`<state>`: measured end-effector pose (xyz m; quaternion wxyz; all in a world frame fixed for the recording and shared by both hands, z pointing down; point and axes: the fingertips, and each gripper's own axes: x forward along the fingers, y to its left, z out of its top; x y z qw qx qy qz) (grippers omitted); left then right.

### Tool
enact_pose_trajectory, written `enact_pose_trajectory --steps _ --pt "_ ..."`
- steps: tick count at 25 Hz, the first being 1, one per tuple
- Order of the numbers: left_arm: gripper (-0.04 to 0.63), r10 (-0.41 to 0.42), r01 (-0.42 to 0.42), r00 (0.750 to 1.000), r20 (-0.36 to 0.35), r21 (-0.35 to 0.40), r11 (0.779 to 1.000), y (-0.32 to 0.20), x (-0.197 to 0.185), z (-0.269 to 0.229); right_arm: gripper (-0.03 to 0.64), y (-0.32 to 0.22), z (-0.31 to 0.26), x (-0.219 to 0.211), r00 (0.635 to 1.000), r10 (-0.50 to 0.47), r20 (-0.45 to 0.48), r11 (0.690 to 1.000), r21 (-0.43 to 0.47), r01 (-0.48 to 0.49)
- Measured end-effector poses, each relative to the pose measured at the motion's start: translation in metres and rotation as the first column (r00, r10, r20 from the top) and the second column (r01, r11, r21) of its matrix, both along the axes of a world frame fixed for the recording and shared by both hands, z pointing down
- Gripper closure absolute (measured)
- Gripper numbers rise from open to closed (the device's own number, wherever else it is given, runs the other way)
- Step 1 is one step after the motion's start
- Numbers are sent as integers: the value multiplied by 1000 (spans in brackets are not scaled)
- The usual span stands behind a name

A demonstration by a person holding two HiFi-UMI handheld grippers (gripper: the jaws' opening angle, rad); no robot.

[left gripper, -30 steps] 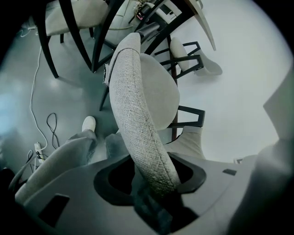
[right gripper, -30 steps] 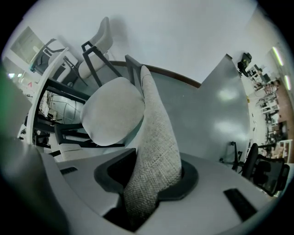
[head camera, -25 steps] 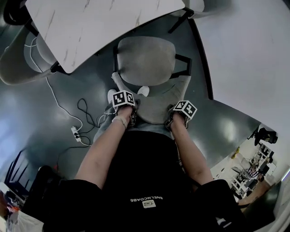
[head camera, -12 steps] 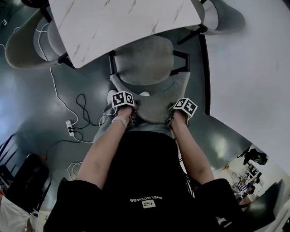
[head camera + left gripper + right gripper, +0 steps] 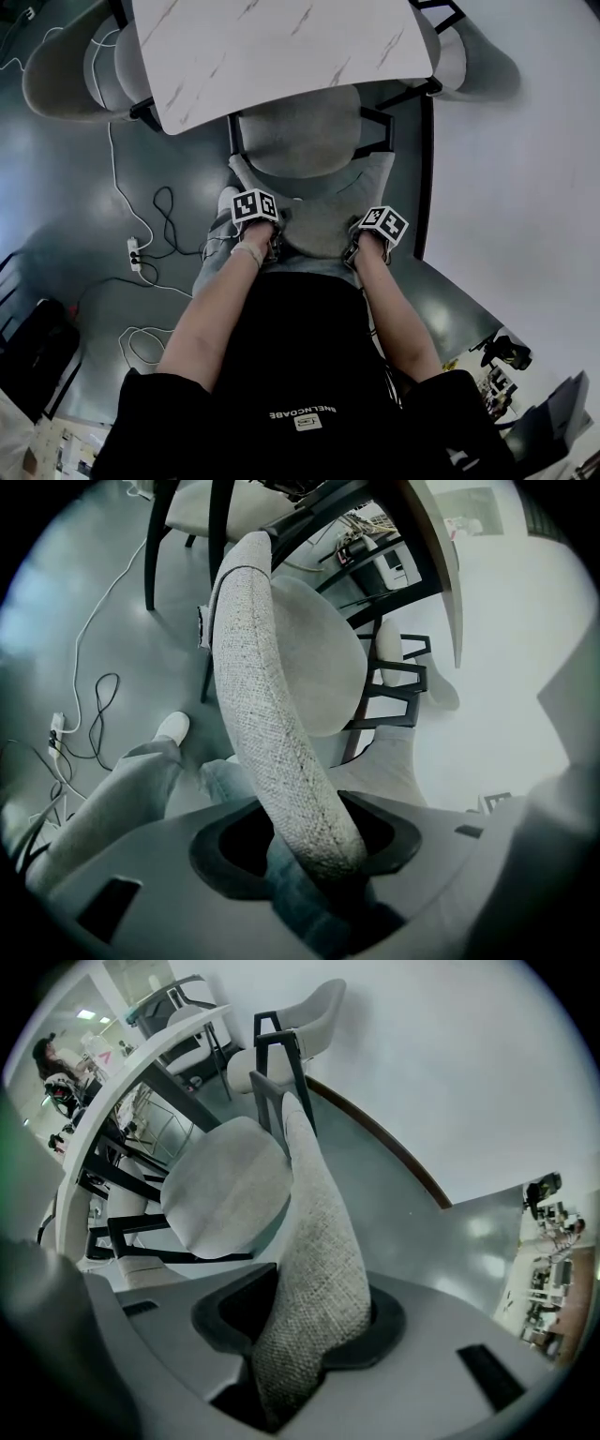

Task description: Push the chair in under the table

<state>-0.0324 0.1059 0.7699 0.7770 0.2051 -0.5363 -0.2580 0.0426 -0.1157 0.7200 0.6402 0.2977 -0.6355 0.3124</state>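
Your left tongs (image 5: pixel 309 855) and right tongs (image 5: pixel 300 1335) each clamp the chair backrest (image 5: pixel 323 223). The marble table (image 5: pixel 281 47) stands ahead, and cables (image 5: pixel 161 217) cross the glossy floor (image 5: pixel 66 178) to their left.

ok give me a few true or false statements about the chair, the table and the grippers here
1. The left gripper and the right gripper both clamp the backrest. True.
2. The seat is fully under the table top. False: most of it shows in front of the table's edge.
3. A power strip and a cable lie on the floor at the person's left. True.
4. The table top is dark wood. False: it is white with marble-like veins.
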Motion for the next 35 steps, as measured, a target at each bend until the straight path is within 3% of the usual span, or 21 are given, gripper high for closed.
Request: enact_pose_trajectory --steps 20,27,35 --pt "376 -61 60 998 7 24 998 -53 -21 0 463 -55 0 -39 995 -104 -5 995 -11 103" --pt "386 -185 185 983 -22 25 982 -59 -14 -1 462 -62 1 -38 988 -153 -13 988 -4 153" --pt "394 -242 244 970 -34 63 968 -70 2 -2 462 -72 2 -32 976 -216 -15 976 3 217"
